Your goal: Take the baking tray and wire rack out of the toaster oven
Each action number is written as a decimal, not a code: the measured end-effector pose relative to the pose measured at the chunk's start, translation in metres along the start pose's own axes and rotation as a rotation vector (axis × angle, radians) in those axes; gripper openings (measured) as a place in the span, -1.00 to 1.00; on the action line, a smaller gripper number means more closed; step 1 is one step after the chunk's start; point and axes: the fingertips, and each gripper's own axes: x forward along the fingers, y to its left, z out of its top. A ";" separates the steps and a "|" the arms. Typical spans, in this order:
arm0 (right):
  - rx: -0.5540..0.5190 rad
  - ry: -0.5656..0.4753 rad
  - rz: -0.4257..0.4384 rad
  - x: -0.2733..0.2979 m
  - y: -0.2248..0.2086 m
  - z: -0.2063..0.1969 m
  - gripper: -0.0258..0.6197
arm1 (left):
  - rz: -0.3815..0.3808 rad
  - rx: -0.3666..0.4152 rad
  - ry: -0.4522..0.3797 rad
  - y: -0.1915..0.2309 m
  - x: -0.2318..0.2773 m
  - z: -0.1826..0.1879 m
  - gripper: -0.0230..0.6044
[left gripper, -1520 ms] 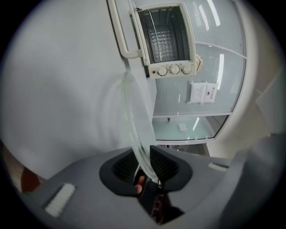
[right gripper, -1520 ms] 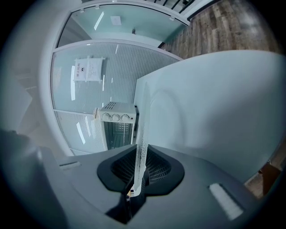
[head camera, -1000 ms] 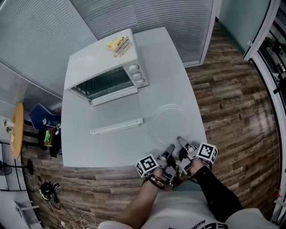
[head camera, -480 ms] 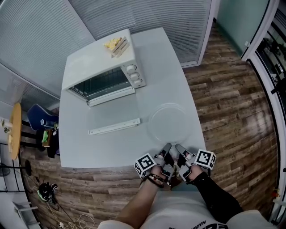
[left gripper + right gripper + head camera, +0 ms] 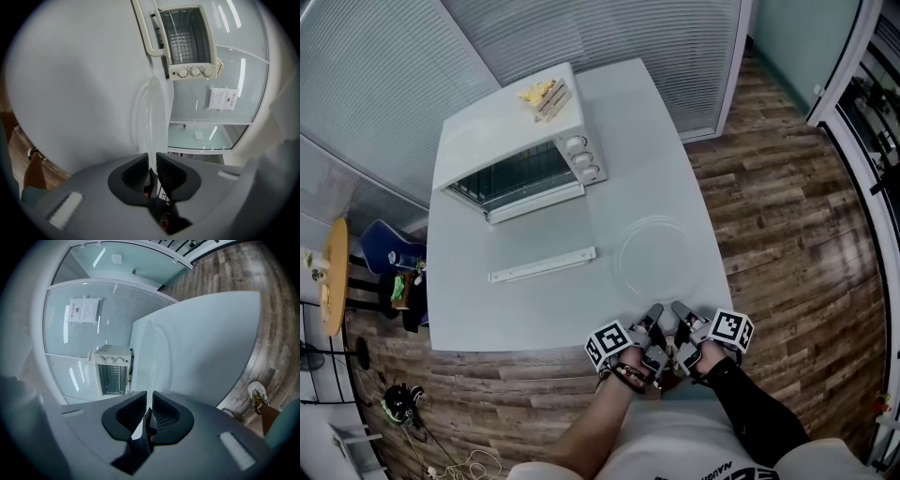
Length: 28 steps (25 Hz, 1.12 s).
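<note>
The white toaster oven (image 5: 520,141) stands at the table's far left with its glass door (image 5: 539,234) folded down. A wire rack (image 5: 185,42) shows inside it; I cannot make out a baking tray. A clear round plate (image 5: 656,258) lies on the table near me. Both grippers sit side by side at its near rim. The left gripper (image 5: 654,315) is shut on the rim of the plate (image 5: 152,117). The right gripper (image 5: 677,311) has its jaws closing, with the rim of the plate (image 5: 152,357) pinched between the pads.
The oven door's white handle bar (image 5: 544,264) lies left of the plate. Yellow food (image 5: 546,94) rests on top of the oven. The white table (image 5: 487,309) ends right at my grippers, with wooden floor beyond. Blinds and glass walls stand behind the table.
The right gripper moved a little toward the left one and its jaws narrowed onto the plate's near rim. The left gripper stayed at the rim.
</note>
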 end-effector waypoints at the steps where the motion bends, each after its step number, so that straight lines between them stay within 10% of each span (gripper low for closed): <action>1: 0.006 0.000 -0.009 0.000 -0.002 -0.001 -0.80 | 0.006 0.002 0.005 0.002 0.000 0.000 -0.64; 12: 0.049 0.038 -0.097 0.002 -0.014 -0.006 -0.79 | 0.057 -0.016 0.017 0.011 0.000 -0.002 -0.64; 28: -0.154 0.096 -0.230 -0.009 -0.011 -0.002 -0.75 | 0.165 0.076 0.023 0.010 -0.015 0.004 -0.45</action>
